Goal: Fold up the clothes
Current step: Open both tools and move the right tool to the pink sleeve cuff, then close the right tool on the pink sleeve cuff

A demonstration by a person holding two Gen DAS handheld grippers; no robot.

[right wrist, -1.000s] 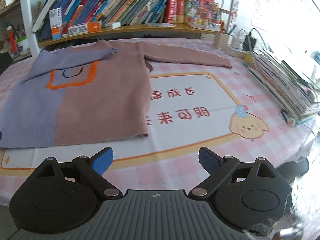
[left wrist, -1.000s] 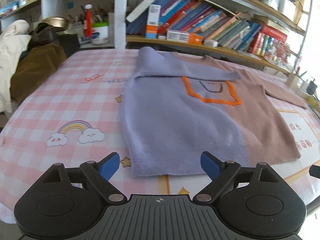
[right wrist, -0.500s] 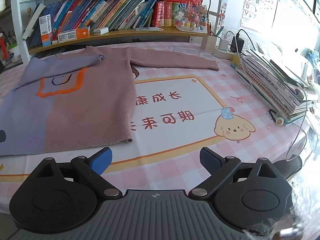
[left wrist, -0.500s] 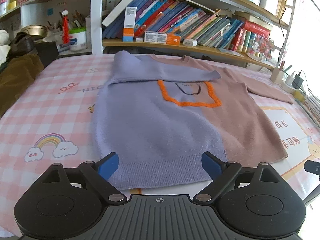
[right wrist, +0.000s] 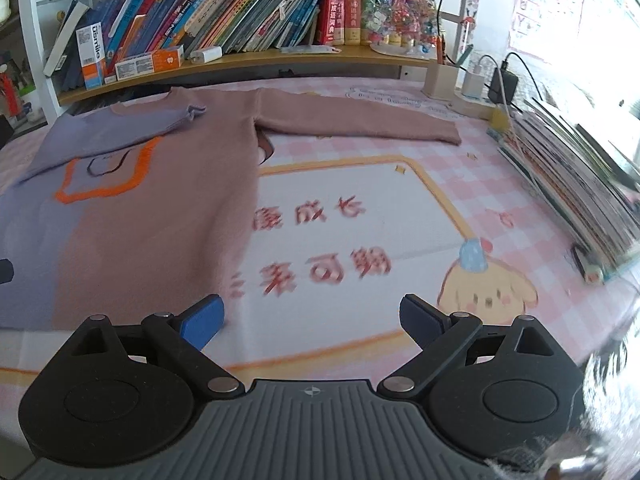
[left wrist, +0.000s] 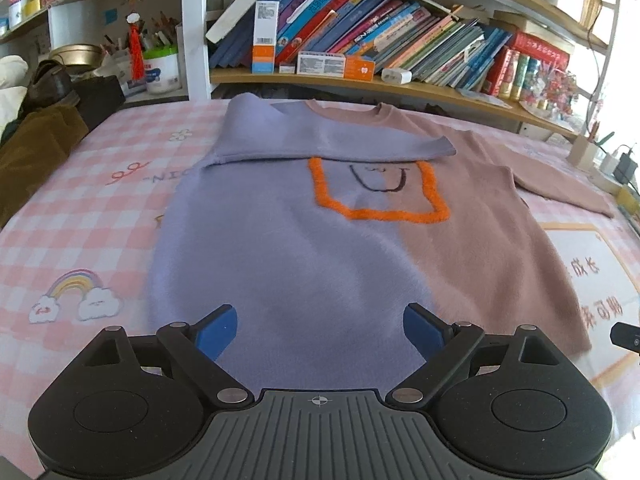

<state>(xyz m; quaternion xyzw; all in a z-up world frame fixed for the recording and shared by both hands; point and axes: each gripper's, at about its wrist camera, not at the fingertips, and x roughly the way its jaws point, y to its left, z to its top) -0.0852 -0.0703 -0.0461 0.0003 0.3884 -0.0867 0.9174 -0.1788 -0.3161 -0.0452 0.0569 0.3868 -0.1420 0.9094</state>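
Worktop (left wrist: 100, 208): pink checked cloth with cartoon prints, bookshelf (left wrist: 360, 84) along its far edge. Sweater (left wrist: 288, 248), half lilac, half dusty pink, lies flat face up across the middle of the worktop, hem toward the near edge, collar toward the far edge. Lilac sleeve (left wrist: 332, 140) is already folded across the chest, its cuff just above the orange patch outline (left wrist: 380, 214). Pink sleeve (right wrist: 360, 122) lies spread out toward the right edge, cuff near the power strip and chargers (right wrist: 480, 88) in the far right corner. Stack of books and magazines (right wrist: 572, 184) runs along the right edge. Left gripper (left wrist: 318, 330): blue pads spread wide, nothing between them, hovering over the lilac hem area. Right gripper (right wrist: 312, 322): also spread wide and empty, over the printed panel just beside the pink hem corner; its left pad (right wrist: 202, 320) overlaps that corner in view, contact can't be confirmed. Judgement: next is the pink sleeve, then the body fold. Risks: fuzzy knit is thick and slippery, so a shallow pinch grabs only the top layer and the fold skews; lifting the hem too fast could drag the folded lilac sleeve out of place; reaching for the pink cuff could snag the charger cables; asymmetric pulls from the two grippers would twist the body off square.
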